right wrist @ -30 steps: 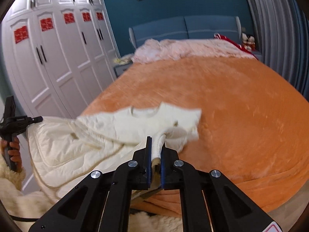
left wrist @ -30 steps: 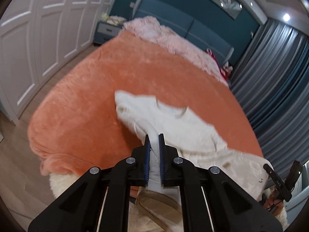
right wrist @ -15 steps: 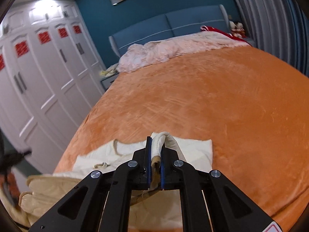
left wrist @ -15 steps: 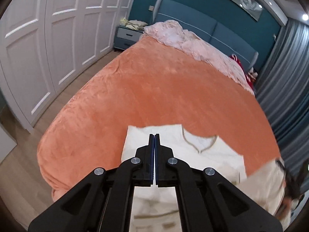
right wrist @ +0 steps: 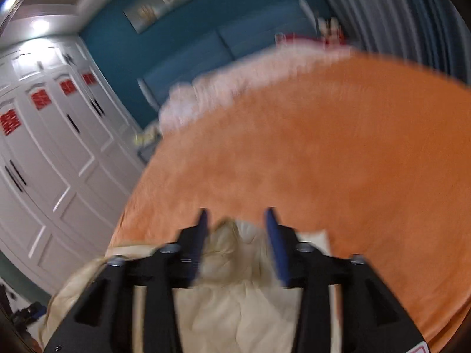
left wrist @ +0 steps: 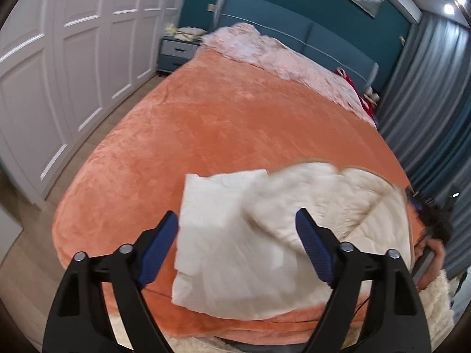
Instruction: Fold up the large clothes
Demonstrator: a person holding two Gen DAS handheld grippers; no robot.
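**Both grippers parted over the quilted garment at the foot of the bed**

Left wrist view: the white panelled wardrobe [left wrist: 73, 67] fills the left edge, its upper doors cut off by the lens rim. The orange plush bedspread [left wrist: 235, 123] covers the bed. The cream quilted padded garment [left wrist: 265, 235] lies on the near end of the bedspread, its near edge reaching the bed's edge. Its right part is motion-blurred, so collar and sleeves cannot be made out. The left gripper [left wrist: 237, 229] hangs above the garment with its blue-padded jaws spread wide, holding nothing. At the far right, a hand on a dark object [left wrist: 432, 235] is partly hidden by the garment and cropped.

Right wrist view: the whole frame is heavily blurred. Red labels [right wrist: 39, 100] on the wardrobe doors are unreadable. The right gripper [right wrist: 237, 220] has its jaws parted; garment fabric [right wrist: 235, 264] bunches between and below the fingers, and contact cannot be judged. The pale pink blanket [right wrist: 250, 73] near the headboard is smeared.
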